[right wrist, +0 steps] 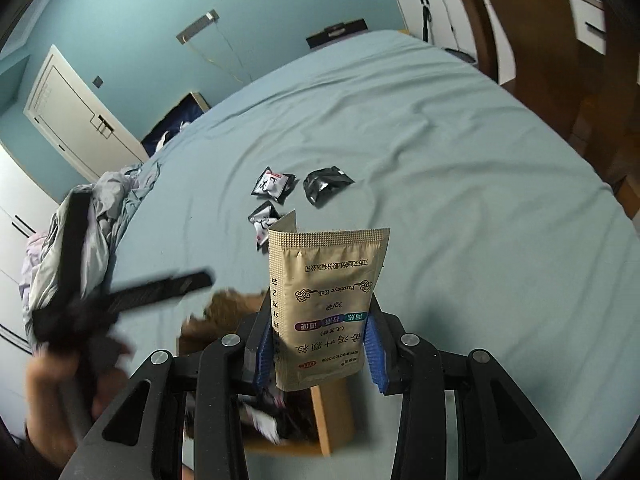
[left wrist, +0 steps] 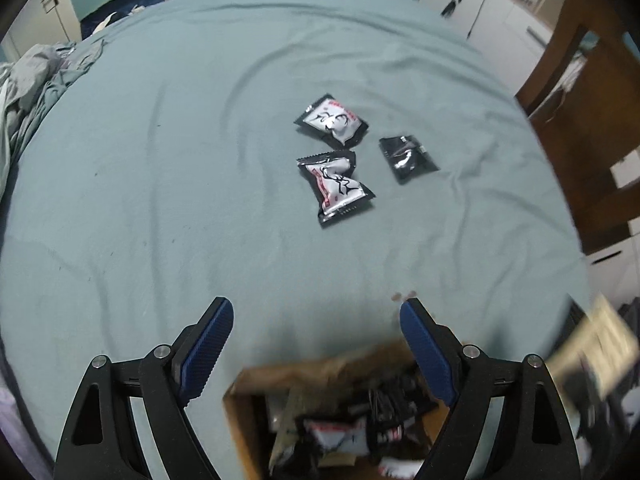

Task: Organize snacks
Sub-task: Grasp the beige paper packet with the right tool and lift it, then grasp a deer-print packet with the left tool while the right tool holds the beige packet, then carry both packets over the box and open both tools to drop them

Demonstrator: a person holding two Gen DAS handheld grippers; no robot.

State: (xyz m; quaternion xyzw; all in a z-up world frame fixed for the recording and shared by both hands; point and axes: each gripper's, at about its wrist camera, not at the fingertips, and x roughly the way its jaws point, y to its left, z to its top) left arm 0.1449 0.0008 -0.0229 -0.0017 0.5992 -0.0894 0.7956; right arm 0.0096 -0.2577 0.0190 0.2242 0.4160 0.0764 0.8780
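A: Where do the snacks lie?

B: Your right gripper (right wrist: 320,354) is clamped on a gold sachet (right wrist: 326,308), its blue pads pressing both lower edges; you hold it upright above the cardboard box (right wrist: 324,420). The print on it reads upside down from your wrist.

A: And the box itself?

B: It sits on the teal bedsheet (left wrist: 160,200), open, with black-and-white packets (left wrist: 340,436) piled inside, blurred in both views. A torn brown flap stands at its far edge.

A: Anything still out on the sheet?

B: Three packets, well beyond the box. Two black-and-white ones with a deer drawing: the nearer packet (left wrist: 336,186) and the farther packet (left wrist: 331,121), close to each other. Just to their right lies an all-black packet (left wrist: 407,158), apart from both.

A: What about my left gripper?

B: Your left gripper (left wrist: 316,316) has its jaws wide apart with nothing between them, pointing steeply down over the box's near side. From the right wrist it shows as a dark blur at the left, with your hand (right wrist: 60,392) around the handle.

A: The surroundings?

B: Crumpled grey bedding (right wrist: 92,216) at the left edge of the bed, a wooden chair (left wrist: 592,120) at the right, white cabinets (left wrist: 480,8) behind.
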